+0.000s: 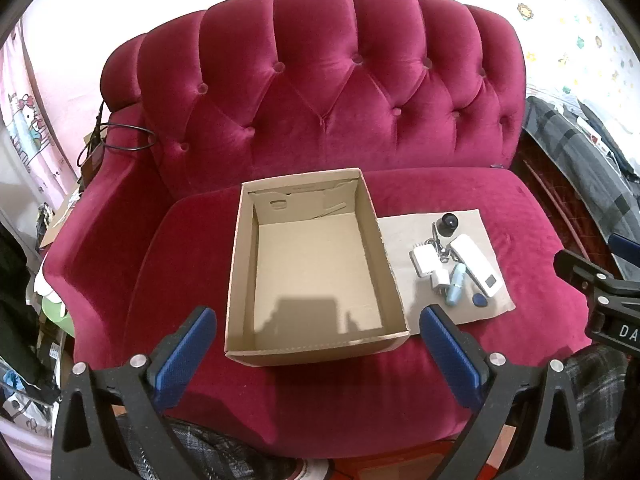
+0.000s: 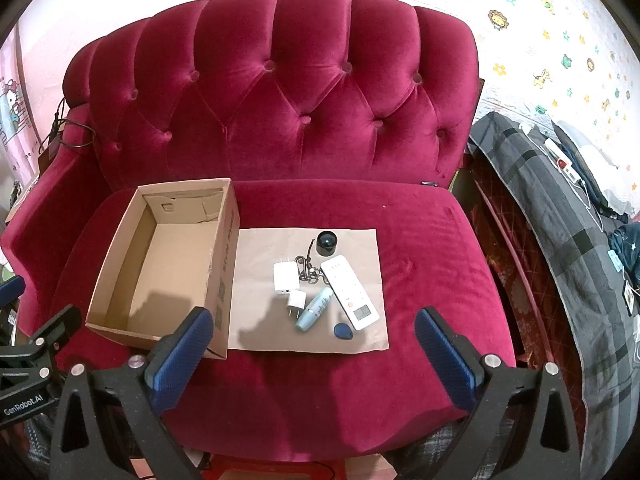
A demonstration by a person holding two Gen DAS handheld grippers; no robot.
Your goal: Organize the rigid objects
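Looking from the left wrist, the left tongs (image 1: 316,344) stand released, nothing between them — the empty cardboard box (image 1: 312,268) sits straight ahead on the red sofa (image 1: 480,360). Just right of it lies a paper sheet (image 1: 400,232).

From the right wrist, the right tongs (image 2: 312,340) are also released and empty. On the sheet (image 2: 264,248) lie a white remote (image 2: 350,291), two white chargers (image 2: 285,277), a blue tube (image 2: 316,308), a black cap (image 2: 327,243), a chain (image 2: 307,268) and a blue tag (image 2: 343,329) — clustered, beside the box (image 2: 160,264).
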